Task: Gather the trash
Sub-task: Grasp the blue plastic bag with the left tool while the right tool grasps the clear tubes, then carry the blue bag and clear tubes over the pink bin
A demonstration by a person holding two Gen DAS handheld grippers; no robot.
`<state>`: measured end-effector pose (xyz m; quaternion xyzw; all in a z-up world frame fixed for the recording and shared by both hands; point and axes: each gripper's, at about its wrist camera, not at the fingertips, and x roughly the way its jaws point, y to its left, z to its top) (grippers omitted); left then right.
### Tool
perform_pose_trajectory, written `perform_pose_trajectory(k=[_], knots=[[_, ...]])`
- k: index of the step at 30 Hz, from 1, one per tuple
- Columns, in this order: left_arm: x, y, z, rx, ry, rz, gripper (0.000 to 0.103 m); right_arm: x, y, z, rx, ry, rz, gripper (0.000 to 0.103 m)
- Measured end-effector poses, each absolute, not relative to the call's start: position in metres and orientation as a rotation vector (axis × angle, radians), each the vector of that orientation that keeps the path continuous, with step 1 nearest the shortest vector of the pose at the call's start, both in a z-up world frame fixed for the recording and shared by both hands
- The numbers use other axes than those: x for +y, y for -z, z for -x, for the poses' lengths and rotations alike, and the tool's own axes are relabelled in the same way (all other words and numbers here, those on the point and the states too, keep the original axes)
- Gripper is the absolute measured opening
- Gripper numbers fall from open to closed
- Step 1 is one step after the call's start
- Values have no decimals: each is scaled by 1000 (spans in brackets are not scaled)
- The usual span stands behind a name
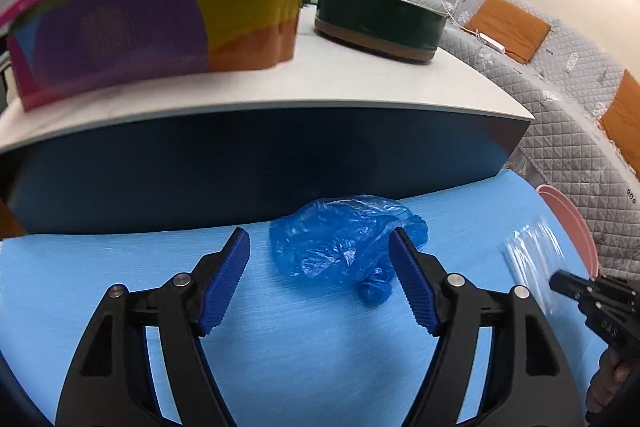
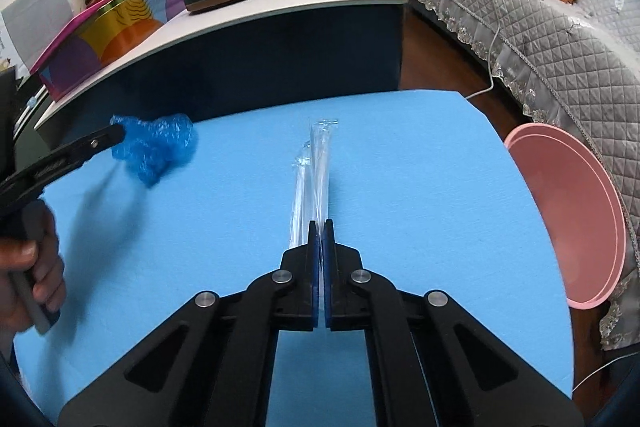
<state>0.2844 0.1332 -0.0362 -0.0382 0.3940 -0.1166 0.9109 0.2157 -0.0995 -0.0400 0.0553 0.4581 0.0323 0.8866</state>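
Note:
A crumpled blue plastic bag lies on the blue mat by the dark cabinet front. My left gripper is open, its blue pads on either side of the bag's near part. The bag also shows in the right wrist view, with the left gripper's finger beside it. My right gripper is shut on a clear plastic wrapper that stretches away over the mat. The wrapper appears blurred in the left wrist view. A pink basin stands at the mat's right edge.
A white-topped dark cabinet rises behind the mat, holding a colourful box and a green round tin. A grey quilted sofa with orange cushions runs along the right. The pink basin's rim shows at right.

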Motion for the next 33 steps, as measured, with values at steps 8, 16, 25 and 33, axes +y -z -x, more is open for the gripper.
perform_pose_trajectory(k=[8, 16, 25, 33], knots=[[113, 48, -291, 860, 279, 44, 49, -123, 33, -201, 957, -93, -126, 2], [108, 46, -281, 887, 291, 39, 3, -146, 14, -185, 924, -84, -153, 1], [87, 21, -250, 835, 298, -9, 2, -180, -14, -162, 860, -61, -204, 1], [62, -13, -209, 754, 306, -8, 2, -207, -38, -146, 798, -60, -234, 1]])
